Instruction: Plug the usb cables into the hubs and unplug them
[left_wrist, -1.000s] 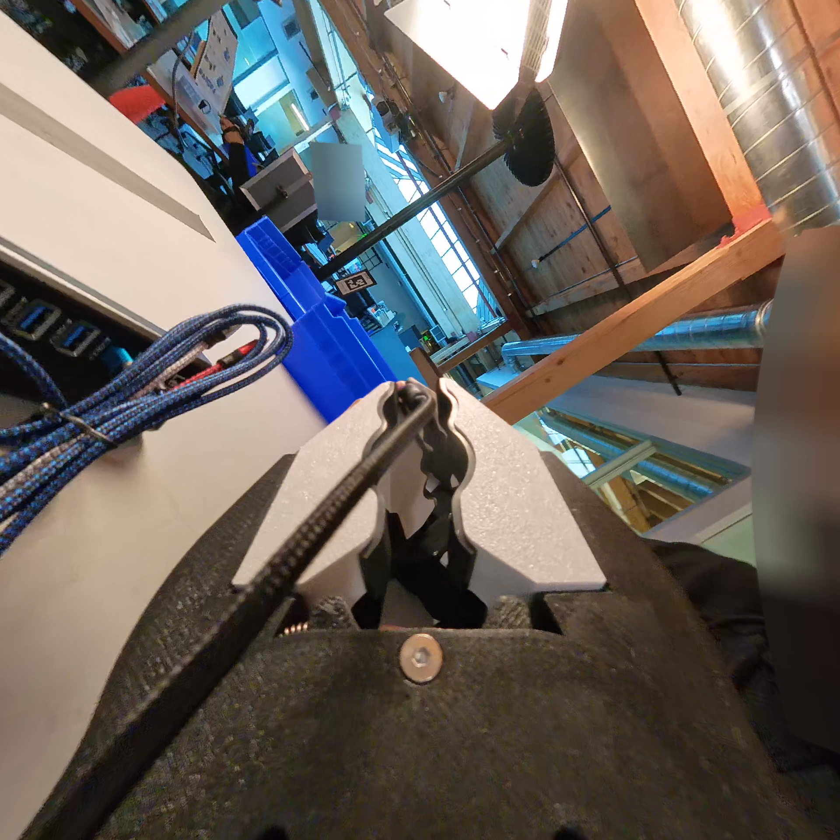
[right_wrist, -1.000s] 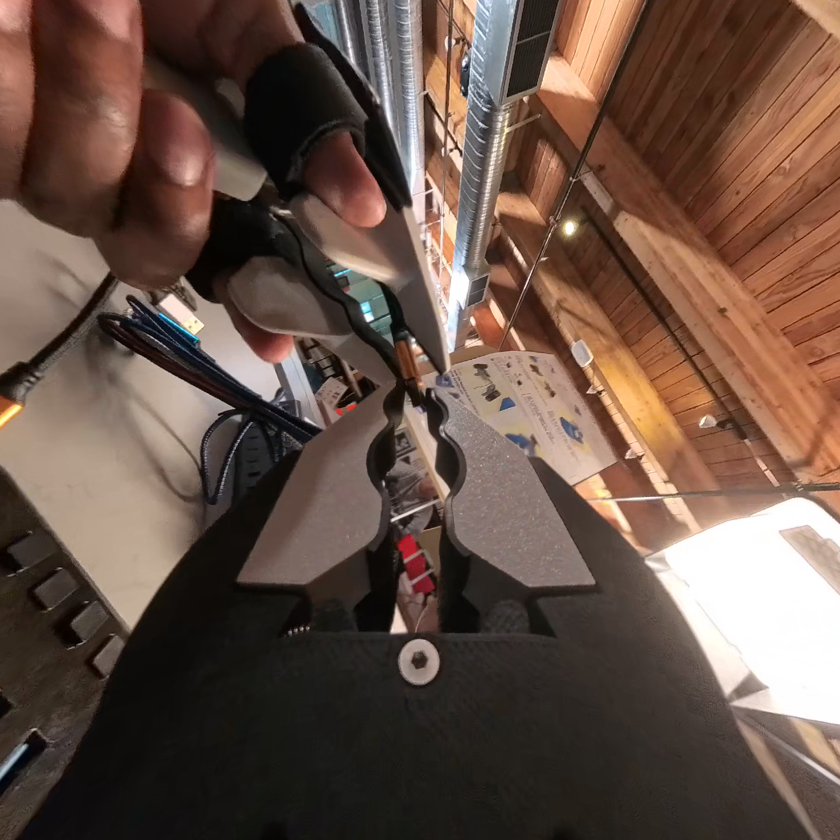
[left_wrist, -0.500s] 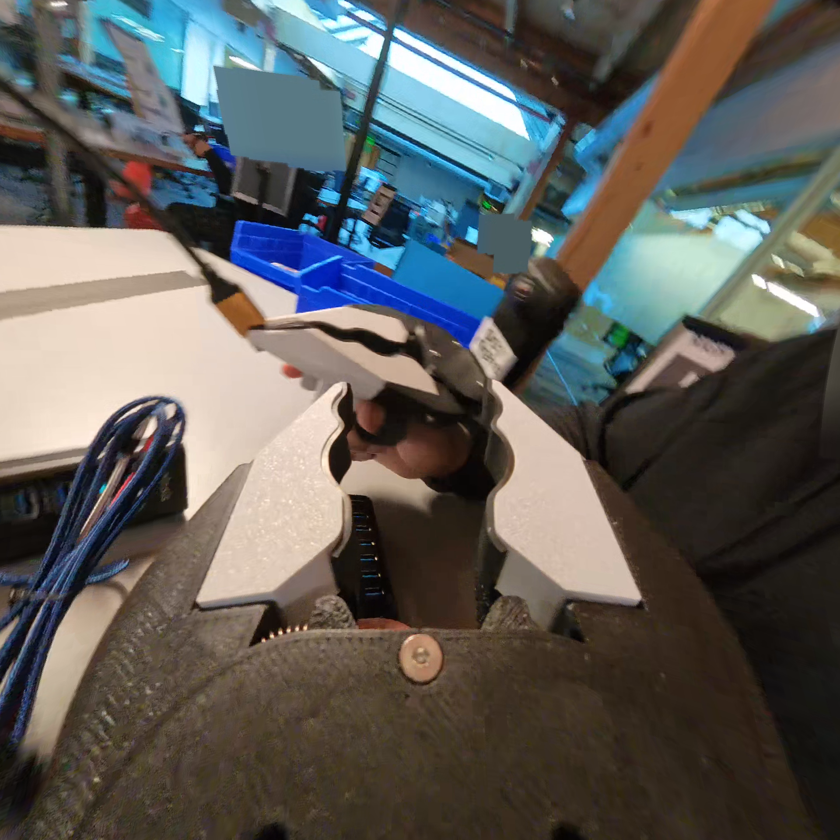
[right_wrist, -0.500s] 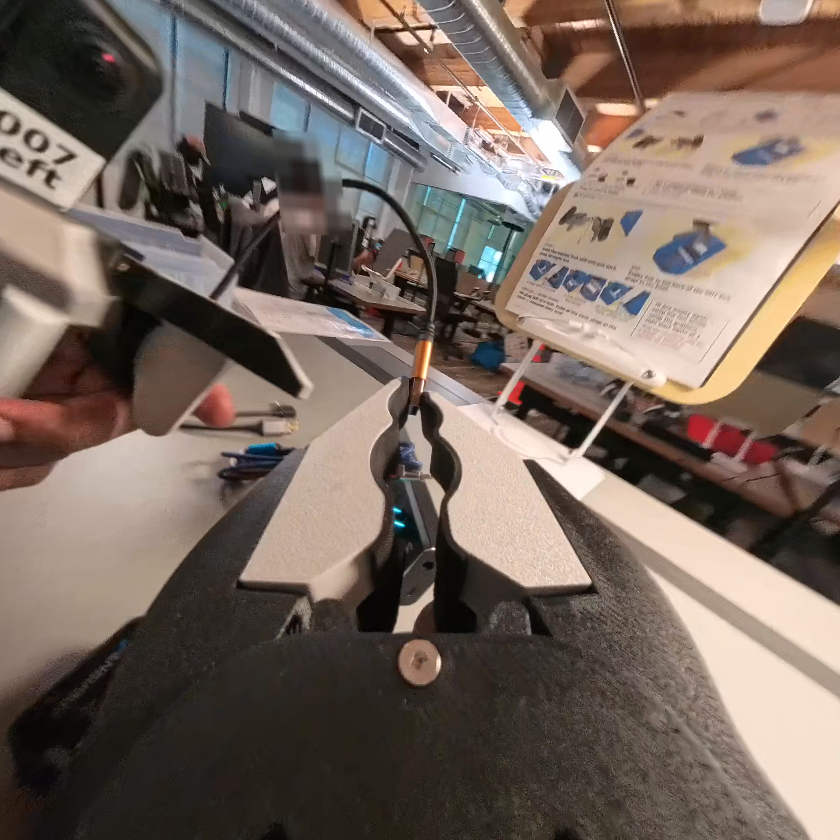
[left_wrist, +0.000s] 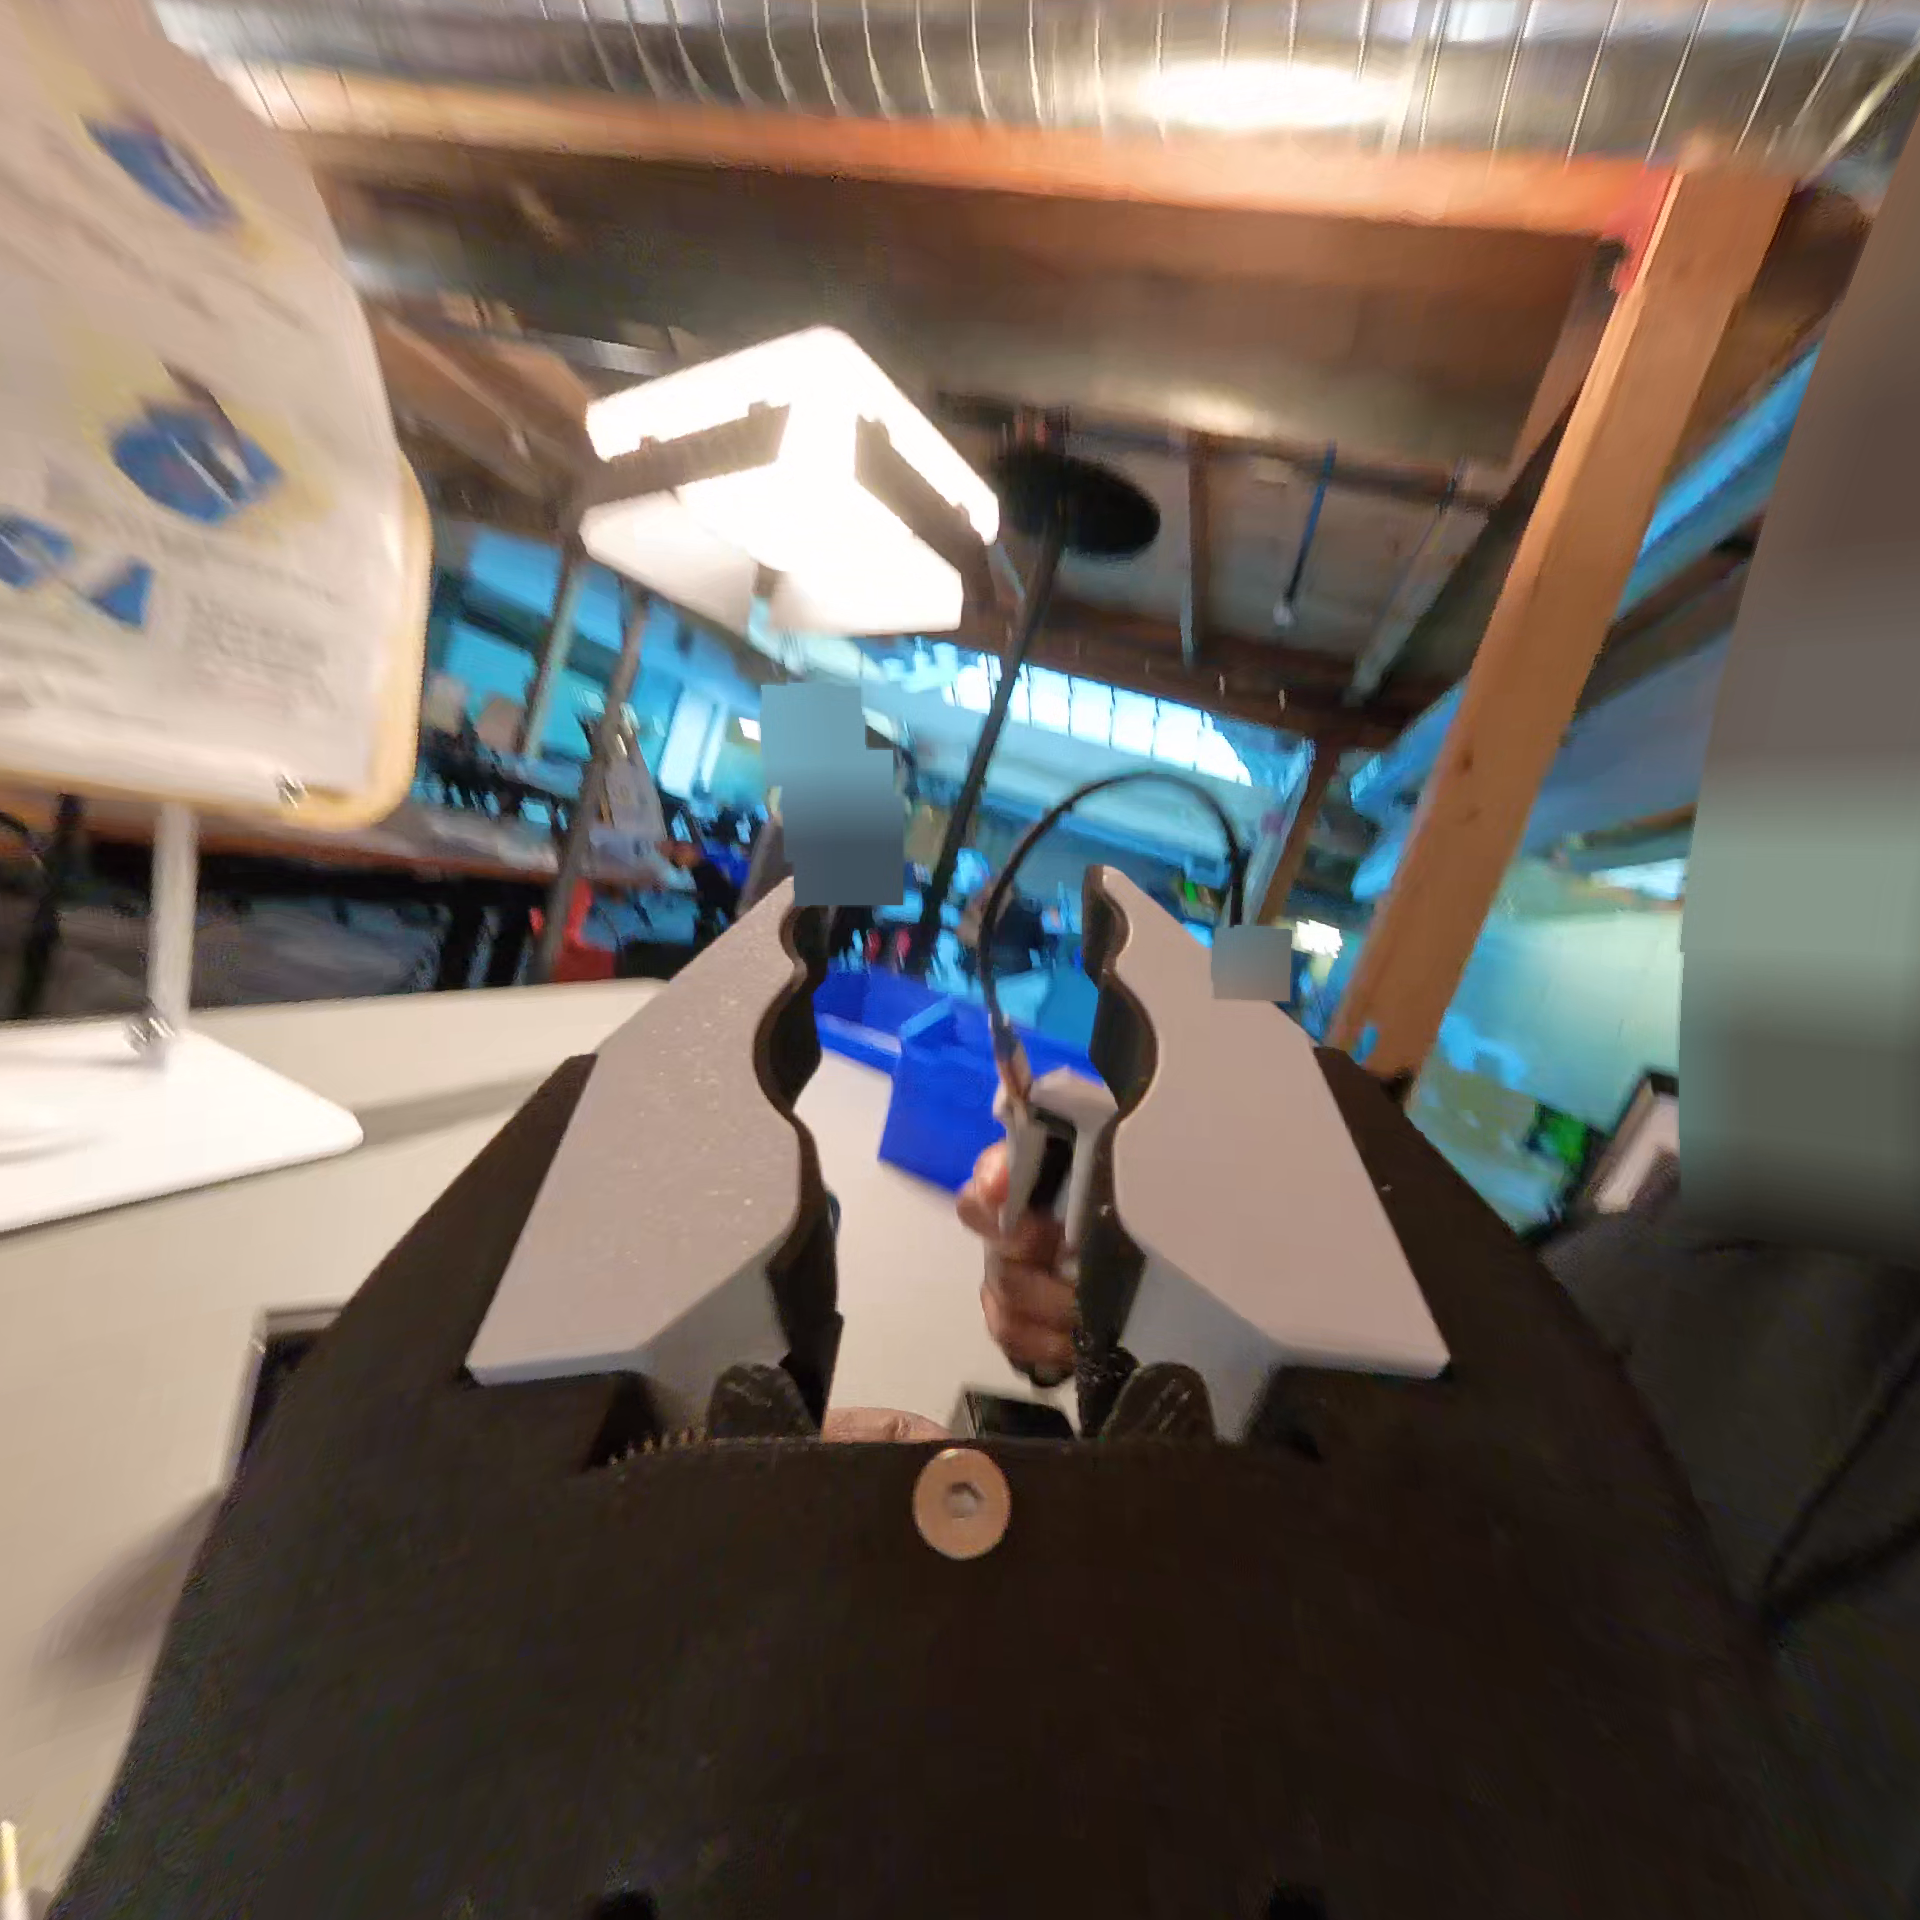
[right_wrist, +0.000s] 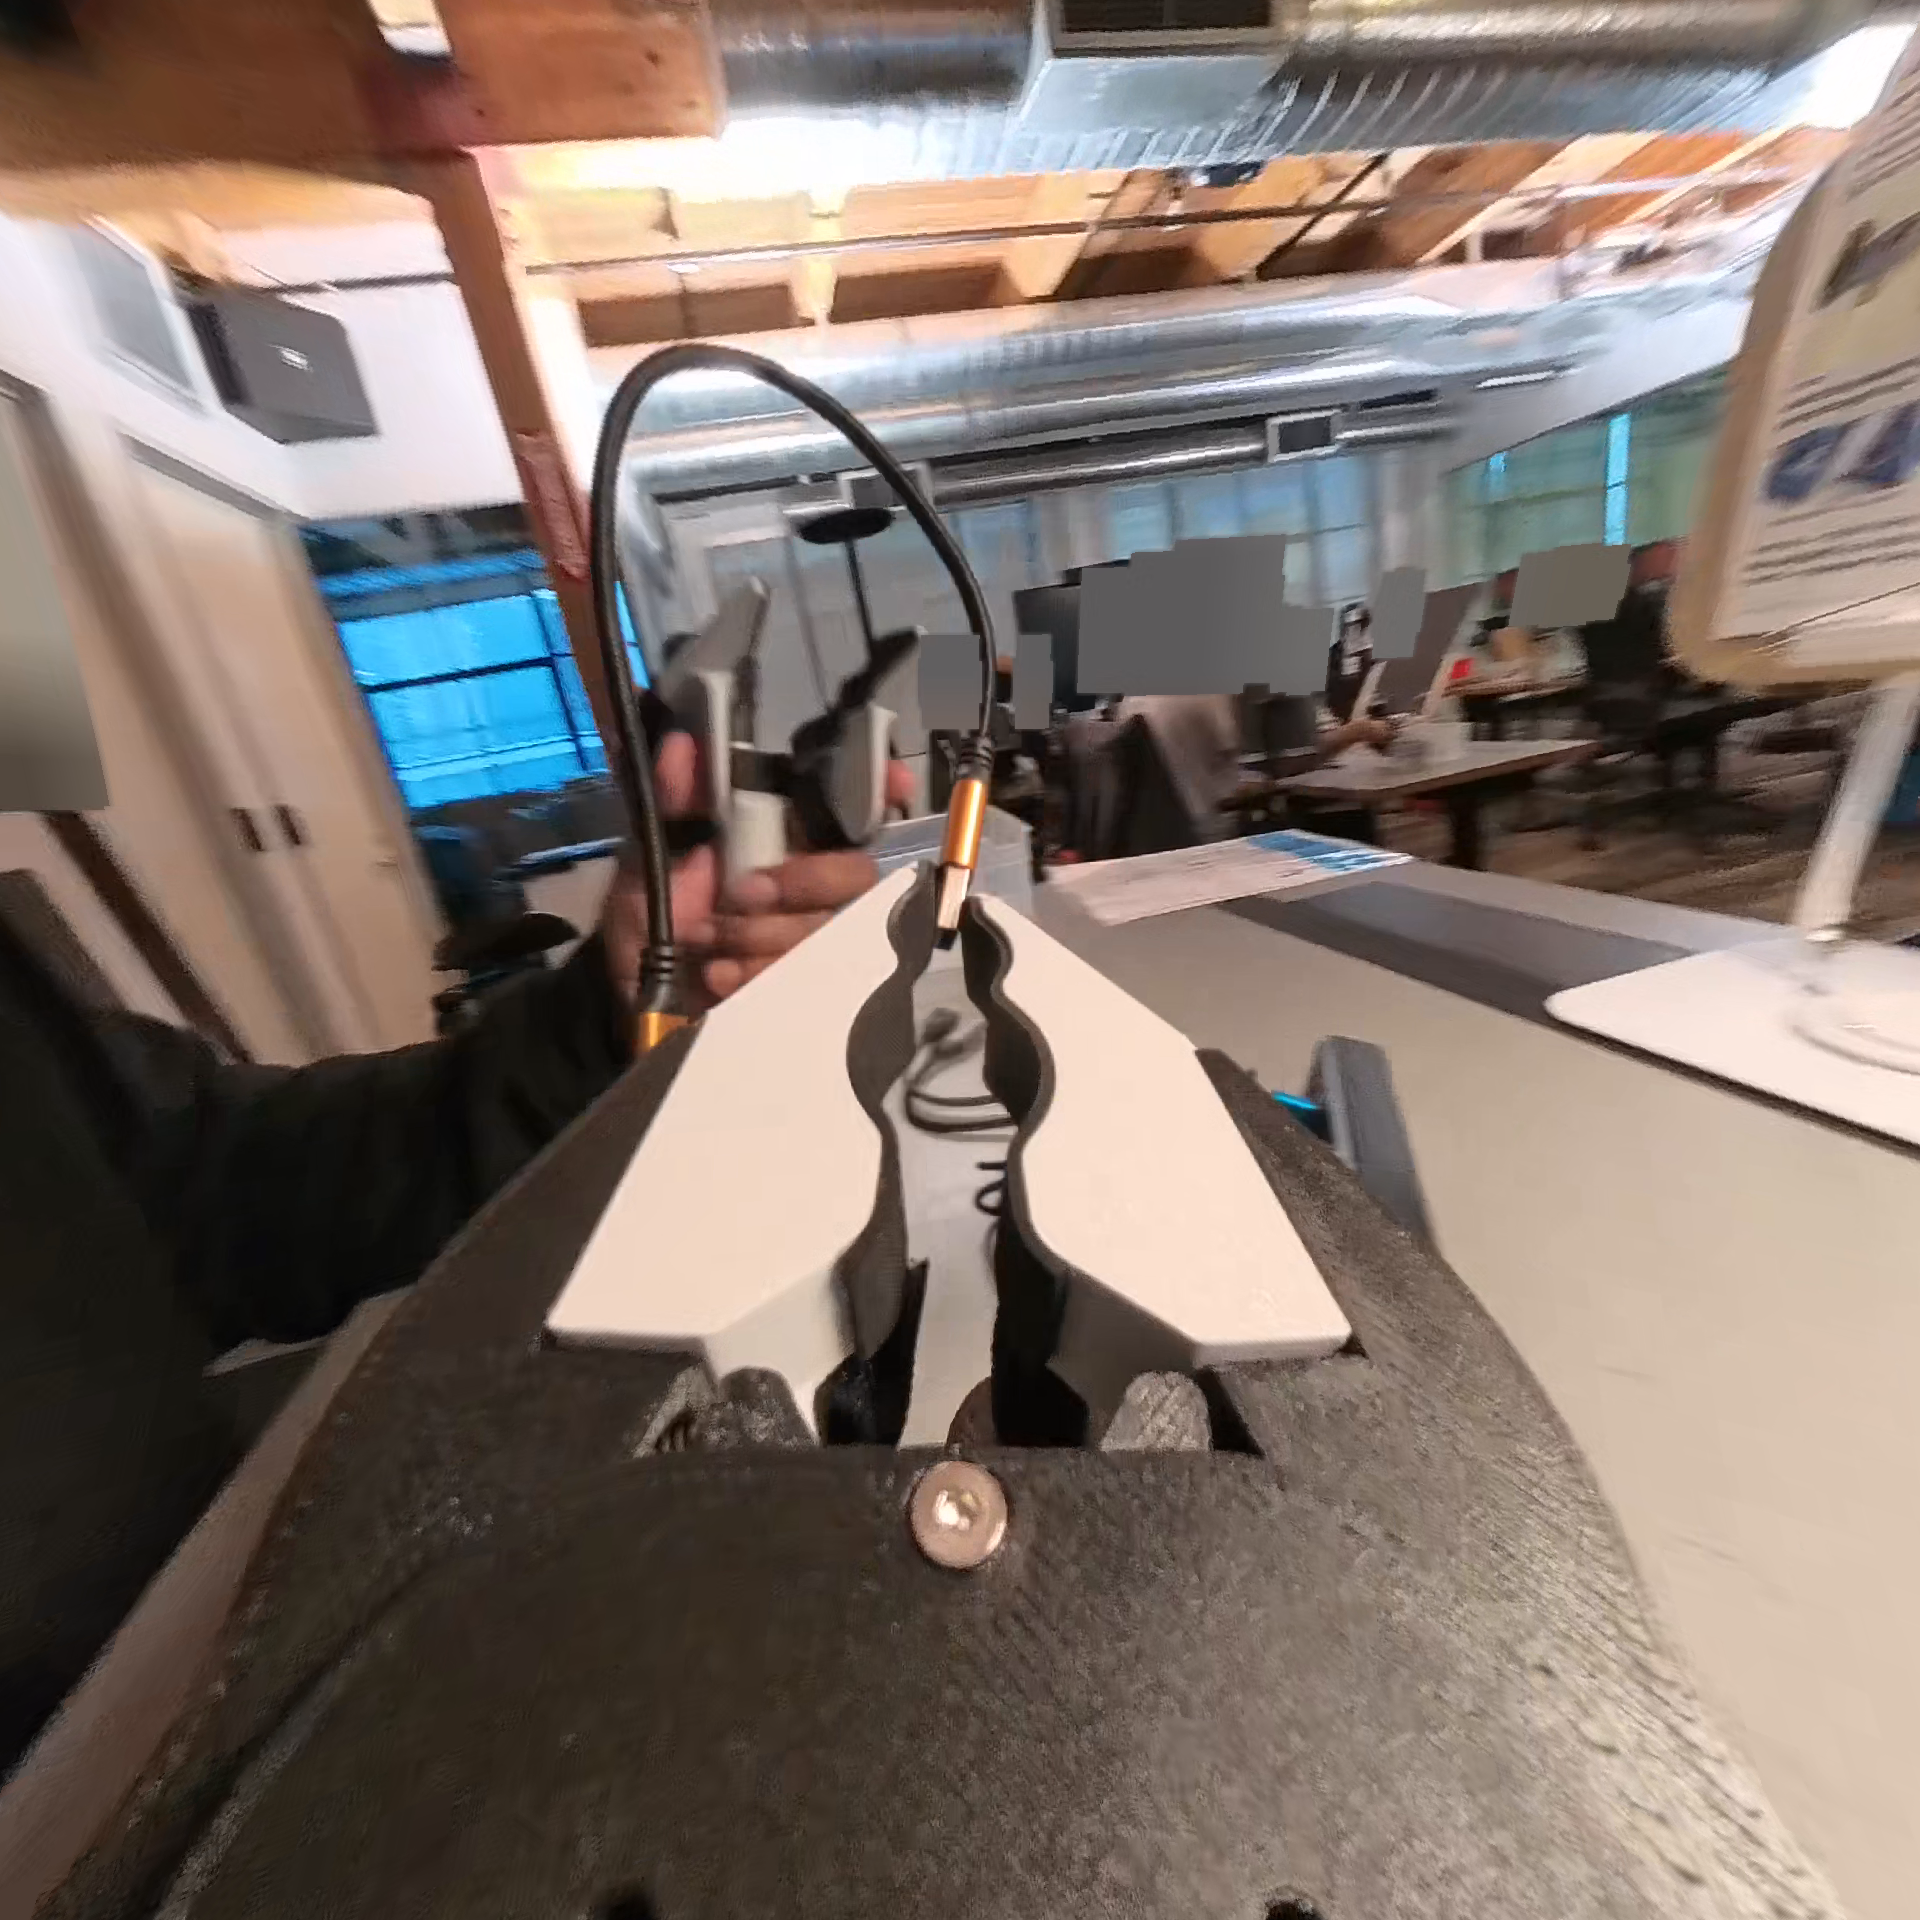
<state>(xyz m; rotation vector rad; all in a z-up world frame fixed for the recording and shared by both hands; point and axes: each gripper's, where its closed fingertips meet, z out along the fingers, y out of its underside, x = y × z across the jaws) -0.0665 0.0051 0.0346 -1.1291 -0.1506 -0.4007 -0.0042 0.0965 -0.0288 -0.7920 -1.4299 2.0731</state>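
Observation:
My right gripper (right_wrist: 943, 914) is shut on the metal plug of a short black USB cable (right_wrist: 623, 665) with an orange sleeve (right_wrist: 964, 826). The cable arches up and left, and its other orange-sleeved end (right_wrist: 658, 1029) hangs free by the left finger. My left gripper (left_wrist: 945, 909) is open and empty, held above the grey table. Each gripper shows in the other's view: the right one (left_wrist: 1049, 1138) with its cable between my left fingers, the left one (right_wrist: 795, 727) behind the cable loop. A dark hub (right_wrist: 1351, 1101) with a blue light lies just right of my right gripper.
A sign on a white stand (right_wrist: 1766, 1008) is at the table's right; it also shows in the left wrist view (left_wrist: 156, 1122). Loose black cables (right_wrist: 945, 1070) lie on the table (right_wrist: 1558, 1299) ahead. Blue bins (left_wrist: 935, 1101) stand at the far edge. A lamp (left_wrist: 790, 499) hangs overhead. Left tips to right tips: about 15 cm. Both grippers' tips are roughly 20 cm from the dark hub (right_wrist: 1351, 1101).
My left gripper let go of the black cable and opened. The right gripper kept the plug. Both grippers swung round from pointing up to facing each other across the table.

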